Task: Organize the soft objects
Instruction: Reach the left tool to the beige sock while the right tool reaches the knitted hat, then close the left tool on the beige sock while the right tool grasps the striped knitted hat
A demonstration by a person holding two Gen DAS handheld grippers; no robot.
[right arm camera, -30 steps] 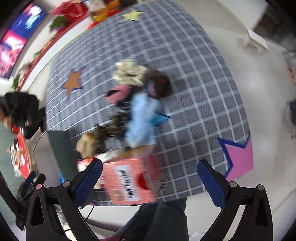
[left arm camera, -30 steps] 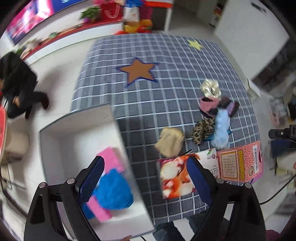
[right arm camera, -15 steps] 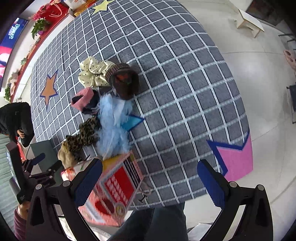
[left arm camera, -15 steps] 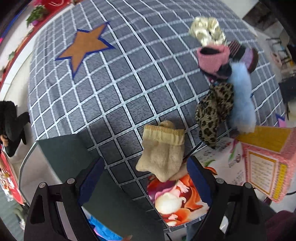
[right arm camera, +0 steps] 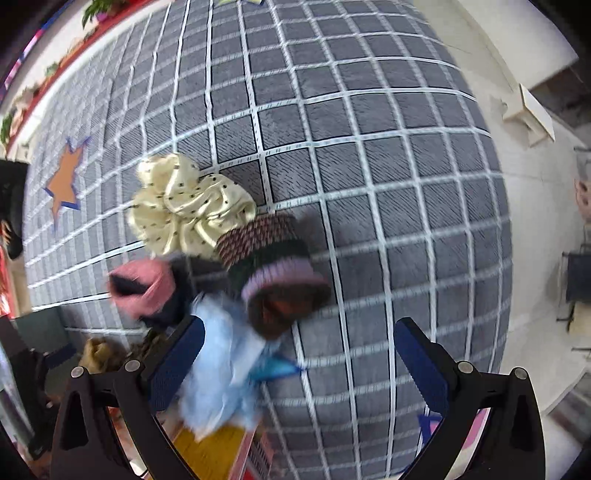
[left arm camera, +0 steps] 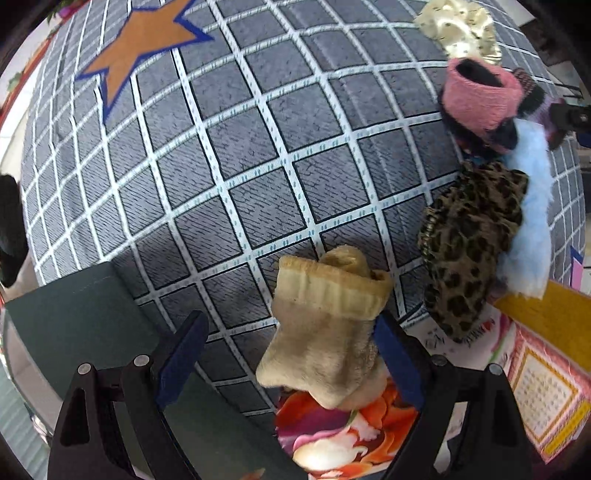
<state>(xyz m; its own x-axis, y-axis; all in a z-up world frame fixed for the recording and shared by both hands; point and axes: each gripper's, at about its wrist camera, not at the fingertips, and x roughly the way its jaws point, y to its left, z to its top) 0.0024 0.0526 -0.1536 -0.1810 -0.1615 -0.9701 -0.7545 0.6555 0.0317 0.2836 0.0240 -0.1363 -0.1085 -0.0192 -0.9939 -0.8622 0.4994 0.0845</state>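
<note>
The left tongs point(left arm camera: 290, 356) are spread wide and hold nothing, their blue fingers point(left arm camera: 395, 358) set either side of a tan sock point(left arm camera: 325, 332) that lies at the near edge of the grid-patterned rug point(left arm camera: 229, 155). The sock's toe end rests partly on a flowered card point(left arm camera: 332, 439), and its ribbed cuff points away from the camera. The right-hand finger looks to be just beside or touching the sock; the other one stands well apart from it, over the corner of a dark box flap point(left arm camera: 85, 317).

The step in hand, as I judge it, is picking up this sock. To do it well, shift the tongs so the sock sits midway between the fingers, lower them until the tips are at rug level, and close on the thick middle of the sock rather than the loose cuff, so it does not slip out. Keep the tips off the card beneath, or it may come up too.

Just beyond and to the right lies a leopard-print sock point(left arm camera: 469, 254), touching a fluffy light-blue piece point(left arm camera: 532, 221); farther on are a pink-cuffed sock point(left arm camera: 476, 96) and a cream spotted scrunchie point(left arm camera: 461, 29).

The right tongs point(right arm camera: 295, 356) are also wide open and empty, hovering above that same pile, with the blue fluff point(right arm camera: 221, 373) blurred between the fingers and a striped knitted sock point(right arm camera: 273, 266) just past it
</note>
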